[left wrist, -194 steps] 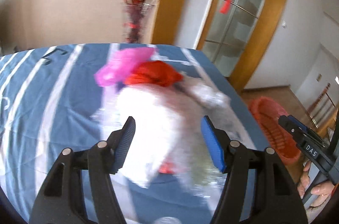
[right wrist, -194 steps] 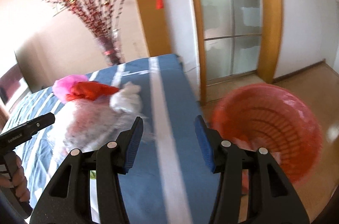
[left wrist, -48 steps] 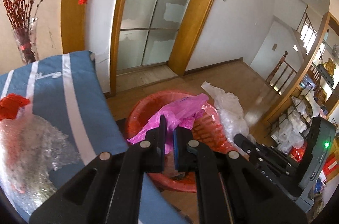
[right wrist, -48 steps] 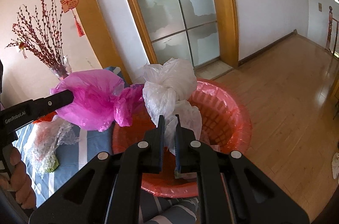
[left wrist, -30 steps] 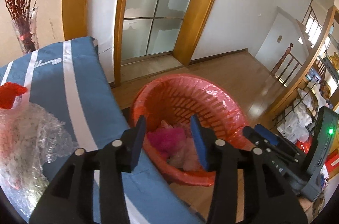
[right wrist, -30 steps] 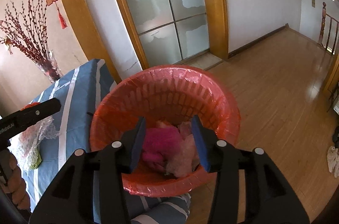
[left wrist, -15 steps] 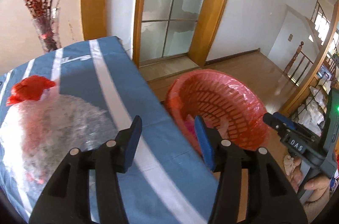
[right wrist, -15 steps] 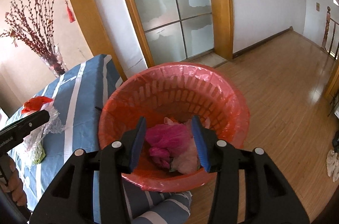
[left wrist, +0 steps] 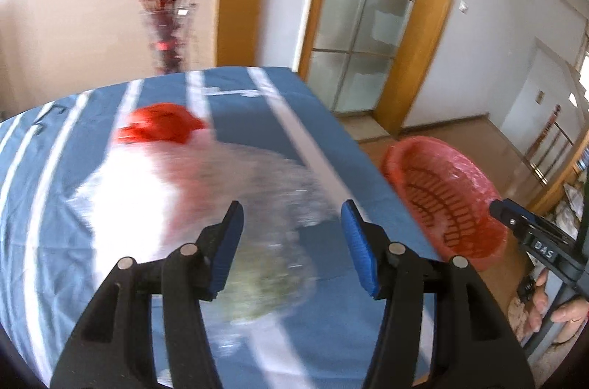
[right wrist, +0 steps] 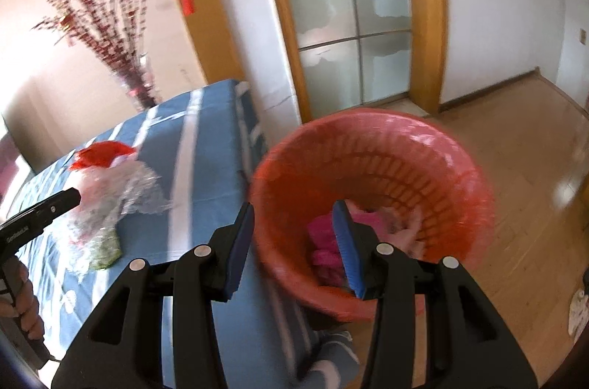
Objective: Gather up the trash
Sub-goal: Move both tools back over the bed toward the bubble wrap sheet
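A blurred heap of clear plastic wrap (left wrist: 206,205) lies on the blue striped tablecloth (left wrist: 257,109), with a red bag (left wrist: 158,129) at its far end. My left gripper (left wrist: 291,241) hovers over the near part of the heap, its jaws opening and nothing pressed between the pads. The same wrap (right wrist: 114,197) and red bag (right wrist: 101,155) show at the left of the right wrist view. My right gripper (right wrist: 294,241) stands open and empty over the near rim of the red basket (right wrist: 371,205), where a pink bag (right wrist: 324,241) and a white bag (right wrist: 405,230) lie.
The red basket (left wrist: 445,201) stands on the wooden floor (right wrist: 515,146) beside the table's right edge. A vase of red branches (right wrist: 136,83) stands behind the table, by a glass sliding door (right wrist: 349,21). A hand (left wrist: 552,304) holds the other gripper at the right.
The left gripper let the pink bag fall into the basket, then swung left from the basket to over the wrap heap, jaws widening. The right gripper dropped the white bag there and drifted left.
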`<act>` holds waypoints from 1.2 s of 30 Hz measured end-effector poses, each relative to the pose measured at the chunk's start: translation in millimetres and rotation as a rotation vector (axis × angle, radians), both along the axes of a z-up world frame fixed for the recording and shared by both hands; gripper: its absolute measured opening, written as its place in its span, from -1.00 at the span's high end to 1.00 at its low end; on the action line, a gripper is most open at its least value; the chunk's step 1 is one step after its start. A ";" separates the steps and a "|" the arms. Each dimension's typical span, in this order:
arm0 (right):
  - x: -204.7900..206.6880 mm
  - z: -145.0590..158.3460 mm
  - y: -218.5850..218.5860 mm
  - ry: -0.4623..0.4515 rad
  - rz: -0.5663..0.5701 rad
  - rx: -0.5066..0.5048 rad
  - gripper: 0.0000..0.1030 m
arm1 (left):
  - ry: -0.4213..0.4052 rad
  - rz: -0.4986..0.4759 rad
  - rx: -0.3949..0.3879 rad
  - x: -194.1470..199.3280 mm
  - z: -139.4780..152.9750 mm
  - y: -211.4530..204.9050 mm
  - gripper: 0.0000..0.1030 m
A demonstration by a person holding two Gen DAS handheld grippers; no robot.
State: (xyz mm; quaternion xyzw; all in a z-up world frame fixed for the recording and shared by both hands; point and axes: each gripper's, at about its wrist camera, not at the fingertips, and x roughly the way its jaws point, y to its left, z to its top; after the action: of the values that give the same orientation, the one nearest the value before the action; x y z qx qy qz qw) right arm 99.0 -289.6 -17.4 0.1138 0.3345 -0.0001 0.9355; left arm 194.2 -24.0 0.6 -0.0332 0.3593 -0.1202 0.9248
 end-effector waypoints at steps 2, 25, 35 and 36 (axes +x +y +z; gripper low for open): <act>2.6 2.8 16.4 -0.004 0.037 0.003 0.12 | -0.011 0.036 0.009 -3.6 1.6 19.9 -0.10; 61.4 2.5 217.9 0.046 0.369 0.076 -0.02 | 0.007 0.348 0.008 -25.0 -22.7 192.2 -0.13; 86.7 -3.7 252.9 0.096 0.341 0.063 -0.10 | 0.024 0.366 -0.023 -23.4 -32.0 214.4 -0.13; 86.7 -6.2 255.5 0.104 0.346 0.052 -0.10 | 0.026 0.365 -0.024 -23.1 -33.0 215.2 -0.13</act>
State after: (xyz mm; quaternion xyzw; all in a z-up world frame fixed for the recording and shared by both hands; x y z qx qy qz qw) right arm 185.8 -34.1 -23.6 0.0787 0.3970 0.1639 0.8996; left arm 171.1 191.1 -32.4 -0.1106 0.3577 0.0459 0.9261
